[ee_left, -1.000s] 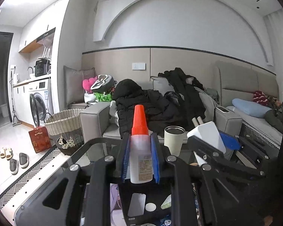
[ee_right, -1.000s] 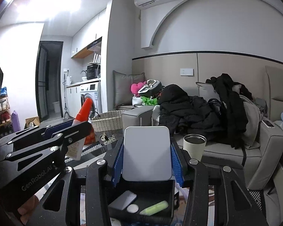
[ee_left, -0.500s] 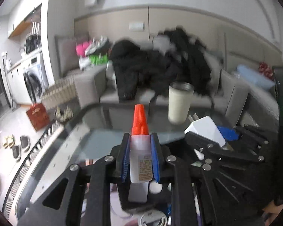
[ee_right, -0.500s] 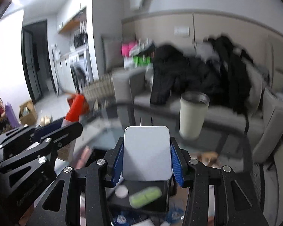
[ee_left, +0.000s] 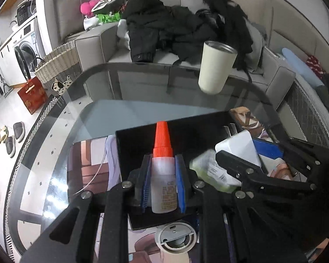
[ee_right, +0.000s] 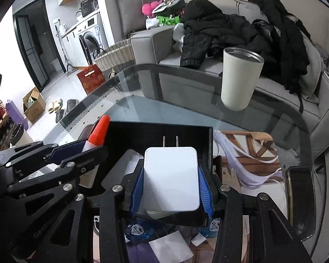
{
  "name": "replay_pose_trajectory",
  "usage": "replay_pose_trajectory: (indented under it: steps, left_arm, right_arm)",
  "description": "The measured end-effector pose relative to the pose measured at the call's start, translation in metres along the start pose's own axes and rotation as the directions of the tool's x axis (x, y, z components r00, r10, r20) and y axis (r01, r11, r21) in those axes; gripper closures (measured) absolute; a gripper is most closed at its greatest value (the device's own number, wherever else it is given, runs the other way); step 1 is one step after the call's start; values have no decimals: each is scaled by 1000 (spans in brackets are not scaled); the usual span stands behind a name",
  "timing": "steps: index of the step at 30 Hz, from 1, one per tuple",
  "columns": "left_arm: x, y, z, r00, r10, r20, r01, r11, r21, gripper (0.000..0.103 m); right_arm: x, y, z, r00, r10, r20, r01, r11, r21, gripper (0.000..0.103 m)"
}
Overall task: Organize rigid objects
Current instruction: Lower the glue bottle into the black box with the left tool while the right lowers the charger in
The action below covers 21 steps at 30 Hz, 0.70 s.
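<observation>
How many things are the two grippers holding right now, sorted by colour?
White with orange cap: 1, the glue bottle in the left gripper.
Plain white: 1, the charger plug in the right gripper.
Total: 2

A small clear glue bottle (ee_left: 163,184) with a ribbed orange cone cap stands upright, pinched between blue pads above a shallow black tray (ee_left: 186,131). Just beside it, a flat white plug adapter (ee_right: 171,179) with two metal prongs pointing forward is held over the same tray. A pale green tube (ee_left: 210,171) lies inside the tray.
</observation>
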<state>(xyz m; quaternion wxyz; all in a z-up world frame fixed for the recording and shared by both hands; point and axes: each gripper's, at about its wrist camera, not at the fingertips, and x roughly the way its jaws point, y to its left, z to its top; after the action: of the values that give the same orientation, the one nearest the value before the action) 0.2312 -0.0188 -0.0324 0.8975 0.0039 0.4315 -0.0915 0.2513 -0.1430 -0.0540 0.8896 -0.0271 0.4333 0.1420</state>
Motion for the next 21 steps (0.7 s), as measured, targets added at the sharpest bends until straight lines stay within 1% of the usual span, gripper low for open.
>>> replay_pose_trajectory:
  steps: [3, 10, 14, 16, 18, 21]
  left_arm:
    - [4, 2, -3, 1000, -5, -21, 5, 1000, -11, 84]
    - [15, 4, -10, 996, -15, -86, 13, 1000, -20, 84]
    - [17, 6, -10, 995, -29, -98, 26, 999, -35, 84]
    - [18, 6, -11, 995, -24, -102, 20, 999, -39, 84]
    - [18, 7, -11, 995, -22, -97, 18, 999, -41, 83]
    - [16, 9, -10, 996, -38, -86, 34, 999, -41, 83]
  right_arm:
    - [10, -1, -5, 999, 22, -49, -21, 1000, 11, 58]
    - [11, 5, -8, 998, 18, -64, -19, 1000, -13, 58]
    - [11, 5, -8, 998, 17, -63, -18, 1000, -13, 58]
    - [10, 5, -8, 998, 19, -67, -19, 1000, -9, 58]
    - [11, 6, -9, 997, 20, -70, -20, 1000, -9, 56]
    - [9, 7, -10, 997, 24, -67, -25, 1000, -13, 55]
